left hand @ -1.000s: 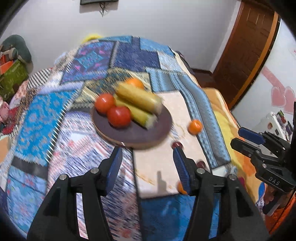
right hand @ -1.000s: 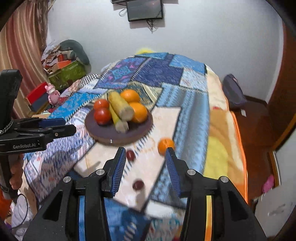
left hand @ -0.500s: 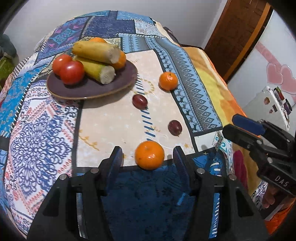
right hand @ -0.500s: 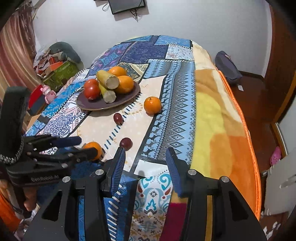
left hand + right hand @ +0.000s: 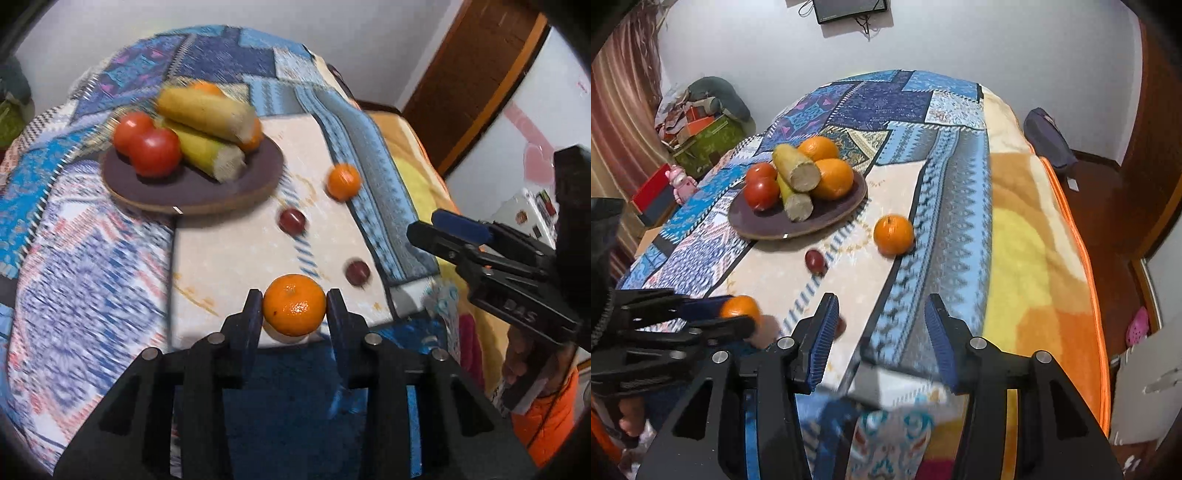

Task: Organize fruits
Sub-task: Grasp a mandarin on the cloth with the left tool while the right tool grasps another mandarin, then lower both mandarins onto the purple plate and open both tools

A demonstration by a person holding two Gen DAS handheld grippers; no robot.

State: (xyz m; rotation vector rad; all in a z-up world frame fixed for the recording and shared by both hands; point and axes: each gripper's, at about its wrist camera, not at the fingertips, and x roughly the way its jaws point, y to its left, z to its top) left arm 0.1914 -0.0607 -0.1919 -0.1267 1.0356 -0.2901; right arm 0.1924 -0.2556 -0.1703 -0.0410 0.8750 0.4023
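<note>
My left gripper [image 5: 294, 308] is shut on an orange [image 5: 294, 309] at the near edge of the patchwork table; the orange also shows in the right wrist view [image 5: 738, 307]. A dark round plate [image 5: 192, 184] holds tomatoes [image 5: 155, 151], two corn cobs [image 5: 205, 110] and oranges; the plate also shows in the right wrist view [image 5: 764, 225]. A second loose orange [image 5: 344, 181] [image 5: 894, 235] and two dark red plums [image 5: 292, 220] [image 5: 357, 272] lie on the cloth. My right gripper [image 5: 882, 328] is open and empty above the near table edge.
The patchwork cloth [image 5: 945, 206] covers the table and drops off at the right and near edges. Boxes and clutter [image 5: 701, 125] stand at the far left. A wooden door [image 5: 465, 85] is at the right.
My left gripper has closed on the near orange, which lay between its open fingers half a second ago. My right gripper has moved forward and stays open.
</note>
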